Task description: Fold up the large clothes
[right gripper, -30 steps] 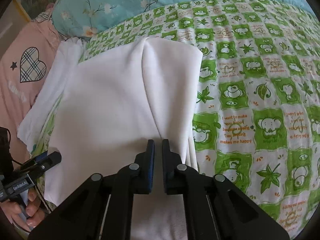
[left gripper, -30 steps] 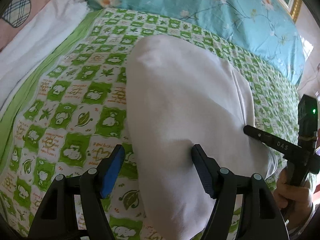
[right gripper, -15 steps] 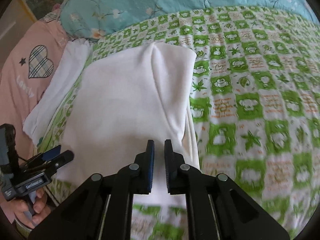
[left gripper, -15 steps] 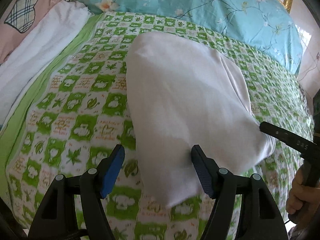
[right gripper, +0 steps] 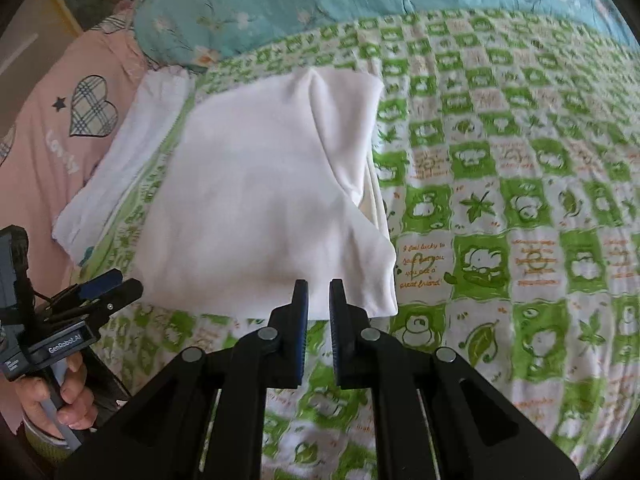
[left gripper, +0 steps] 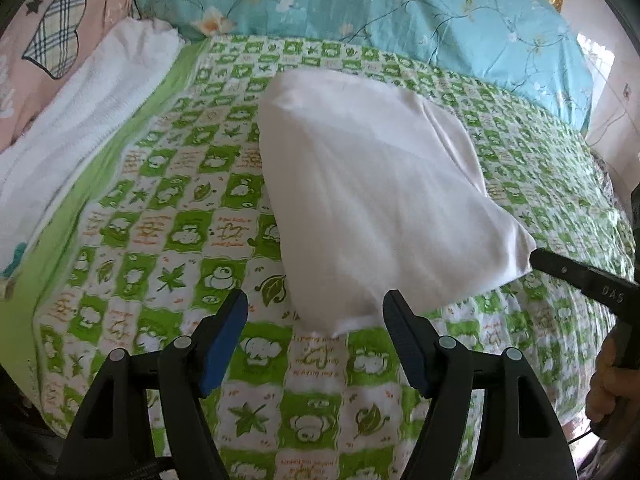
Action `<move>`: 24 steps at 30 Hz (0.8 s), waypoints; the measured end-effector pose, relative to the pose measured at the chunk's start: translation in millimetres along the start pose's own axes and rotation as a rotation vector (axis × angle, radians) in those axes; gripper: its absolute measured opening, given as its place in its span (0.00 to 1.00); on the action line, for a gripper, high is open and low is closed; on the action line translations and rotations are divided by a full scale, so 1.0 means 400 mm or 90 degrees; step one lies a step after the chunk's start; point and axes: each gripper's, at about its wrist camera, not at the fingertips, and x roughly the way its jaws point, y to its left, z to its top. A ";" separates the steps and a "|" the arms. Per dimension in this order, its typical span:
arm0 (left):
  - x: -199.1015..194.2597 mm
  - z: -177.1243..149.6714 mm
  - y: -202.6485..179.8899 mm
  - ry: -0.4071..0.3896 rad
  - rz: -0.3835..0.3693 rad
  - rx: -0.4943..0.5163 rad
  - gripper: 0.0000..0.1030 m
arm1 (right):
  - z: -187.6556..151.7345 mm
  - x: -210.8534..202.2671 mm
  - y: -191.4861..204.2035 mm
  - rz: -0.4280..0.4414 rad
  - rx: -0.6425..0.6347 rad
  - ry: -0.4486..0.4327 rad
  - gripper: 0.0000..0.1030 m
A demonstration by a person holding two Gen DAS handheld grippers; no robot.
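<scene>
A white garment [left gripper: 372,192], folded into a thick rectangle, lies on the green-and-white checked bedsheet [left gripper: 168,248]. It also shows in the right wrist view [right gripper: 260,200]. My left gripper [left gripper: 316,310] is open and empty, its jaws just short of the garment's near corner. My right gripper [right gripper: 318,290] is nearly closed, with a narrow gap between the jaws, and its tips sit at the garment's near edge; I cannot see cloth between them. The right gripper's black finger [left gripper: 580,280] touches the garment's right corner in the left wrist view.
A white towel-like cloth [left gripper: 80,120] lies along the left of the bed. A turquoise floral quilt [left gripper: 360,4] lies at the back. A pink pillow with a plaid heart [right gripper: 60,132] is at the far left. The left gripper [right gripper: 104,284] shows in the right wrist view.
Both grippers have pulled back toward me from the garment. The right gripper's jaws, shut a second ago, have parted slightly. The garment lies still.
</scene>
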 end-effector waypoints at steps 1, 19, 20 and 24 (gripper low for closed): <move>-0.008 -0.005 0.003 -0.003 0.003 0.002 0.75 | -0.003 -0.011 0.004 0.000 -0.003 -0.005 0.21; -0.191 -0.134 0.053 -0.041 0.047 0.035 0.86 | -0.115 -0.165 0.090 0.000 -0.139 -0.029 0.84; -0.210 -0.121 0.049 -0.055 0.039 0.035 0.95 | -0.110 -0.180 0.097 0.003 -0.145 -0.039 0.87; -0.208 -0.080 0.035 -0.073 0.027 0.044 0.99 | -0.090 -0.208 0.124 0.004 -0.171 -0.067 1.00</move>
